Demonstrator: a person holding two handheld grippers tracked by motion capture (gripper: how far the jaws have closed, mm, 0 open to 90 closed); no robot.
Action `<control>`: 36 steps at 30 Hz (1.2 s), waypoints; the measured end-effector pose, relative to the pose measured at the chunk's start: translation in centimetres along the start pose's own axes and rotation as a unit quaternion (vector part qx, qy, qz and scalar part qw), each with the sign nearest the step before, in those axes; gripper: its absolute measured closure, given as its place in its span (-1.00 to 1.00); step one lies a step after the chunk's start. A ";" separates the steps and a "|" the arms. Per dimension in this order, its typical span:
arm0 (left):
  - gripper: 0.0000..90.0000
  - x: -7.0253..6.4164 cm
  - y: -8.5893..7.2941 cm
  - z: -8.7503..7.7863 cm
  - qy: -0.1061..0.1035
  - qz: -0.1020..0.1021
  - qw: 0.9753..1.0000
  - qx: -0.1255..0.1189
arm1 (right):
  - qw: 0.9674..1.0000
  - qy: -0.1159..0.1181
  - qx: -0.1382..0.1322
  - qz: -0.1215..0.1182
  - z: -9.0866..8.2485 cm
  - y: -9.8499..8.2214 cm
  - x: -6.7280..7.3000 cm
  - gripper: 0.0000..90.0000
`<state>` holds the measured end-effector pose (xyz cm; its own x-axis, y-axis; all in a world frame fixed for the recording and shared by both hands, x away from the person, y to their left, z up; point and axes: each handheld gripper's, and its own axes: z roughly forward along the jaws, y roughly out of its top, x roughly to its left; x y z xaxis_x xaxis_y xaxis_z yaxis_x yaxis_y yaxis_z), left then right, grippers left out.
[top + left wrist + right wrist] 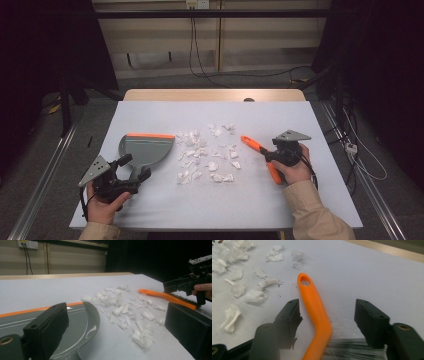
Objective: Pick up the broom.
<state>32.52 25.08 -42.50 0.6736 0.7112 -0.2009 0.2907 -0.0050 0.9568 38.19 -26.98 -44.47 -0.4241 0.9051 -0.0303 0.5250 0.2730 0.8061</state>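
**Now closing on the brush**

Right gripper (325,323) straddles the orange plastic brush handle (315,312) lying right of the torn white paper scraps (206,157), jaws not yet pressing. Centre the handle first. Left gripper (117,332) gapes over the grey, orange-edged dustpan (145,149).

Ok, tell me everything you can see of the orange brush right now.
The brush looks like moulded orange plastic: a slim handle with a hanging hole at its tip, a bend near the head, and pale grey bristles along the head. It lies flat on the white table cover, right of the scattered paper scraps, handle tip pointing toward them. The right tongs straddle the handle near the bend; the jaws stand apart, with a gap to the far jaw, so no grip yet.
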 end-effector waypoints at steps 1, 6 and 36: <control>-0.89 0.0 0.0 0.0 0.000 0.000 1.000 0.000 | 1.000 0.004 0.007 -0.001 0.3 0.1 0.0 -0.06; -0.89 0.2 -0.1 0.0 0.001 -0.002 1.000 0.000 | 0.999 0.013 0.033 -0.017 1.3 0.4 0.1 0.04; -0.88 0.3 -0.2 0.2 0.002 -0.001 1.000 0.005 | 0.994 0.011 0.106 0.017 2.8 1.4 -1.5 0.43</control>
<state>32.75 25.15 -42.75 0.6701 0.7144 -0.2017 0.2984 -0.0104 0.9544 41.57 -27.04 -44.95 -0.4182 0.9083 0.0088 0.6824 0.3078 0.6630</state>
